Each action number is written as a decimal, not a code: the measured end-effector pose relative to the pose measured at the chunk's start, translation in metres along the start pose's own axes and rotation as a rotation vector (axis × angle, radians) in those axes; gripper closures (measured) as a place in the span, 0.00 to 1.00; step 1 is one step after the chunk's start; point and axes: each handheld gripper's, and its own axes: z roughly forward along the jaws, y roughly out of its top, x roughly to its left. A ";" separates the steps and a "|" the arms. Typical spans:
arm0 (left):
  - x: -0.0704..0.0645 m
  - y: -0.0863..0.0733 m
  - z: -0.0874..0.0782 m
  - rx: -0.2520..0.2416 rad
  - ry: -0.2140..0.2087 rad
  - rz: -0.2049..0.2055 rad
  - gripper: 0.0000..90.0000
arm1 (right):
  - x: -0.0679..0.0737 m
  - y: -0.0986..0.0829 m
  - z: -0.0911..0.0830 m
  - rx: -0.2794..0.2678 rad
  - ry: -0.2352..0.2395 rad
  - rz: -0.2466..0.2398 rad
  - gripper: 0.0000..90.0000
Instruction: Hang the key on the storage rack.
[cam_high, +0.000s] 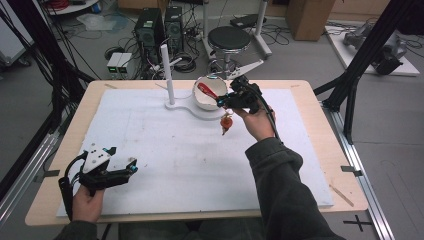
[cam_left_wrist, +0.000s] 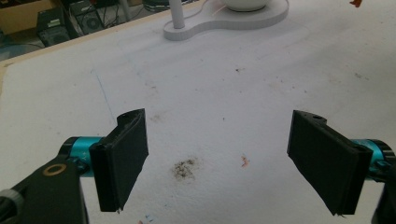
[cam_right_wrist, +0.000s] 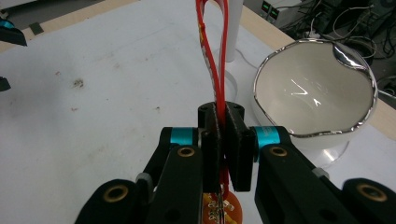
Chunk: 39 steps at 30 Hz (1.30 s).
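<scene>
The right tool (cam_right_wrist: 223, 135) is clamping a red cord loop (cam_right_wrist: 215, 56) between its closed jaws, with an orange pendant (cam_high: 227, 123) hanging below it. The loop is extending over the rim of the white bowl (cam_right_wrist: 317, 88), which is sitting on a white stand (cam_high: 172, 104) at the far side of the counter (cam_high: 310, 150). The left tool (cam_left_wrist: 217, 158) is resting near the front left edge, jaws spread wide and holding nothing.

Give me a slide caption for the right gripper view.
Right gripper clamps a red loop beside a silver-rimmed white bowl.
</scene>
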 end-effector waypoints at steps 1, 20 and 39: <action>0.000 0.000 0.000 0.000 0.000 0.000 0.23 | 0.001 0.002 0.002 -0.005 0.003 0.000 0.95; 0.001 0.000 -0.001 -0.004 0.001 0.000 0.23 | 0.009 0.027 0.031 -0.035 0.019 -0.003 0.95; 0.001 0.000 -0.001 -0.006 0.001 0.006 0.23 | 0.018 0.051 0.059 -0.028 -0.005 -0.012 0.95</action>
